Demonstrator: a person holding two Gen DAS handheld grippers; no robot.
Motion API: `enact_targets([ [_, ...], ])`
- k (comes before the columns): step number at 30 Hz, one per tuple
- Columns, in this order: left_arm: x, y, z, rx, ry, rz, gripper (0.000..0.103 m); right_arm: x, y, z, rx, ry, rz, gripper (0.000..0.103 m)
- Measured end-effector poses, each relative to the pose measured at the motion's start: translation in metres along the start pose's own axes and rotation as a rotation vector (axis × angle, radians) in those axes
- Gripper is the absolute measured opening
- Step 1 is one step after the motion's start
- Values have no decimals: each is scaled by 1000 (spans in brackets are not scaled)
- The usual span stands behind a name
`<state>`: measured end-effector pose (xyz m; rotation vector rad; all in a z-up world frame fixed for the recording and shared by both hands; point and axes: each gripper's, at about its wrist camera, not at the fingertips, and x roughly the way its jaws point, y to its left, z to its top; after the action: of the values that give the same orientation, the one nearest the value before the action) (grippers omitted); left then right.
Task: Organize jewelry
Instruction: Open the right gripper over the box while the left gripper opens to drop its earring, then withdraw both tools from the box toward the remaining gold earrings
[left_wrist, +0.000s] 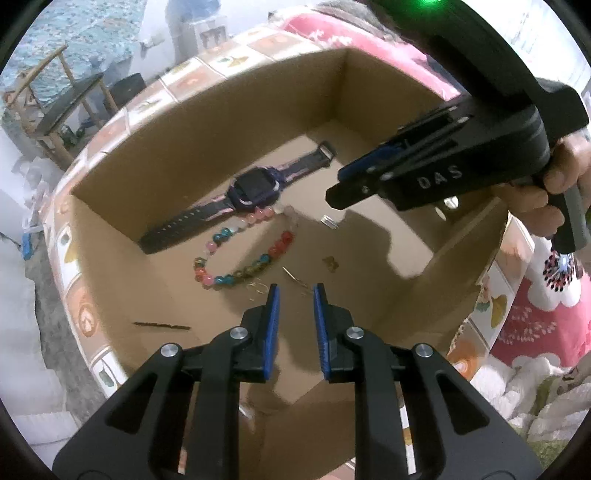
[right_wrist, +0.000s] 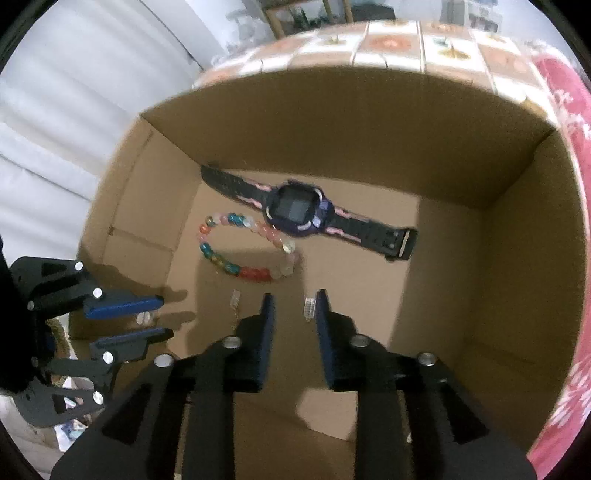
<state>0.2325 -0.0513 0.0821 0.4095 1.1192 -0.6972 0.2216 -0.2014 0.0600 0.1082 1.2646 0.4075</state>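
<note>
An open cardboard box (left_wrist: 369, 96) holds a purple watch (left_wrist: 255, 188) with a dark strap, lying flat; it also shows in the right wrist view (right_wrist: 299, 212). A bracelet of coloured beads (left_wrist: 240, 254) lies in a loop beside it, also in the right wrist view (right_wrist: 243, 251). Small earrings (left_wrist: 330, 263) and thin gold hooks (left_wrist: 295, 278) lie on the box floor; two small clear pieces (right_wrist: 309, 308) show near my right fingers. My left gripper (left_wrist: 295, 293) is open and empty above the floor. My right gripper (right_wrist: 293, 301) is open and empty over the box.
The box stands on a tiled-pattern cloth (left_wrist: 140, 107) next to red flowered fabric (left_wrist: 535, 317). A thin dark stick (left_wrist: 162, 325) lies on the box's left inner wall. My right gripper's body (left_wrist: 443, 170) hangs above the box's right side.
</note>
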Motion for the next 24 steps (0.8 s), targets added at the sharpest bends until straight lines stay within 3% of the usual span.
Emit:
enact_targets([
  [6, -40, -1, -9, -30, -134, 33, 22, -59, 5, -15, -20, -171, 23, 28],
  [10, -86, -15, -32, -39, -304, 45, 31, -121, 14, -60, -72, -351, 52, 36],
  [13, -112, -25, -61, -65, -422, 19, 38, -145, 18, -94, -89, -420, 59, 37],
  [18, -119, -44, -105, -118, -519, -33, 41, -140, 18, -150, -44, -436, 52, 37],
  [24, -76, -70, -137, -184, -488, -117, 41, -91, -2, -195, 88, -357, 36, 37],
])
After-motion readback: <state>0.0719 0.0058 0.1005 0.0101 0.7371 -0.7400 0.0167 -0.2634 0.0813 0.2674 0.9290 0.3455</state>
